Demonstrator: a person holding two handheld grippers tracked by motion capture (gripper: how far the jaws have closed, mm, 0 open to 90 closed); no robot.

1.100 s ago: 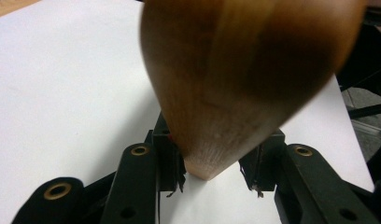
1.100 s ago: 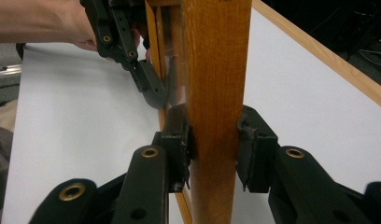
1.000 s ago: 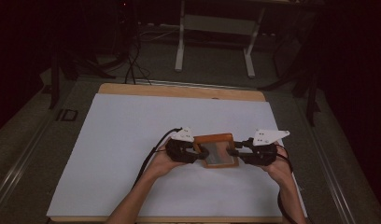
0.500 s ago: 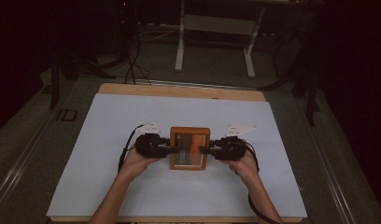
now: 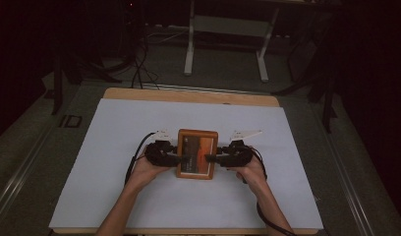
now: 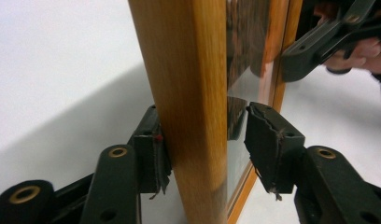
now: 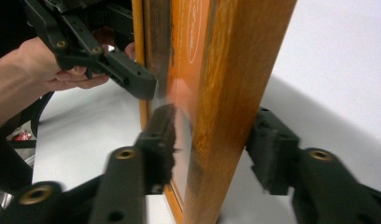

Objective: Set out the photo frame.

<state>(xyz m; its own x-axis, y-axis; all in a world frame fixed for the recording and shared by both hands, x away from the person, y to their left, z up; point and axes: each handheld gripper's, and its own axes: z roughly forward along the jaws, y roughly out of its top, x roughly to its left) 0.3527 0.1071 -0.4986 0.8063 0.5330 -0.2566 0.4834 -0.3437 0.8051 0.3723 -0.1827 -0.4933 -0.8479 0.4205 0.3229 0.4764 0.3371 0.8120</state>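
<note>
A wooden picture frame (image 5: 197,153) with a glass front over an orange picture lies flat in the middle of the white table cover (image 5: 115,132). My left gripper (image 5: 185,158) straddles its left edge and my right gripper (image 5: 211,159) its right edge. In the left gripper view the wood edge (image 6: 188,70) stands between the jaws of the left gripper (image 6: 205,140); one pad sits at the back, the other is off the glass. In the right gripper view the right gripper (image 7: 214,140) has gaps beside the frame (image 7: 235,56). Both pairs of jaws have just been opening.
The table's wooden far edge (image 5: 188,94) shows beyond the cover. A white stand (image 5: 228,29) and dark cables (image 5: 139,64) are on the floor behind. A cable trails from each gripper towards the person's forearms (image 5: 129,196).
Both hands carried the frame leftward to the table's middle and brought it down flat. Both grippers' jaws now stand wider around its edges than before.
</note>
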